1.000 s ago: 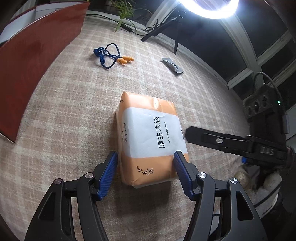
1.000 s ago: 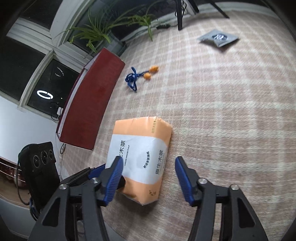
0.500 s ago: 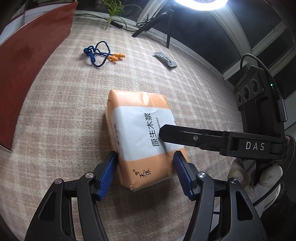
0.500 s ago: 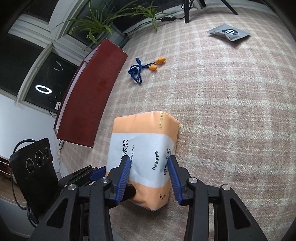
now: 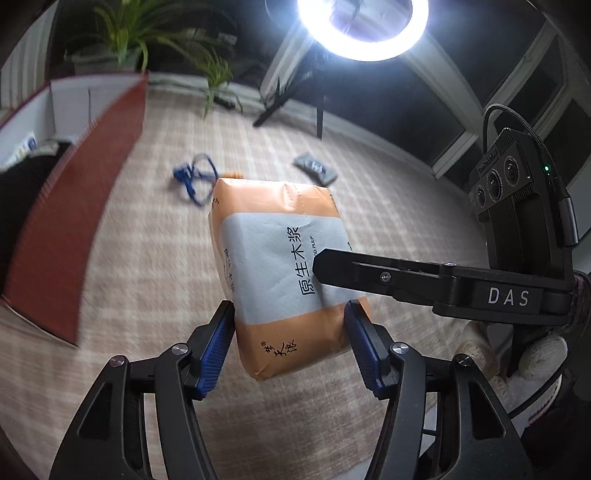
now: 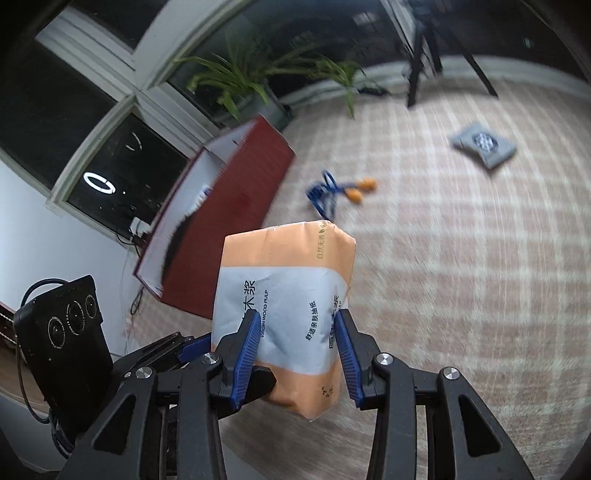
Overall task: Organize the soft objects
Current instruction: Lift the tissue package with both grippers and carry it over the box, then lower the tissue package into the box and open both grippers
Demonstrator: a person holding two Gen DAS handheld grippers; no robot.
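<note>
An orange and white tissue pack (image 5: pixel 280 273) hangs above the checked carpet, held by both grippers. My left gripper (image 5: pixel 290 341) is shut on its near end across the width, blue pads pressing both sides. My right gripper (image 6: pixel 297 349) is shut on the same tissue pack (image 6: pixel 284 314) across its thinner side; one black finger of it (image 5: pixel 354 271) lies across the pack's top in the left wrist view. Blue corded orange earplugs (image 6: pixel 338 190) and a small grey pouch (image 6: pixel 482 144) lie on the carpet beyond.
A red-walled box (image 5: pixel 74 206) with a white inside stands open at the left, also seen as the red box (image 6: pixel 221 218) in the right wrist view. Potted plants (image 6: pixel 240 81), a tripod (image 6: pixel 428 51) and a ring light (image 5: pixel 362 29) line the far wall. A gloved hand (image 5: pixel 517 354) holds the right gripper.
The right gripper closed onto the pack's side. Both grippers then rose together, lifting the pack off the carpet; the floor and the box now look farther away.
</note>
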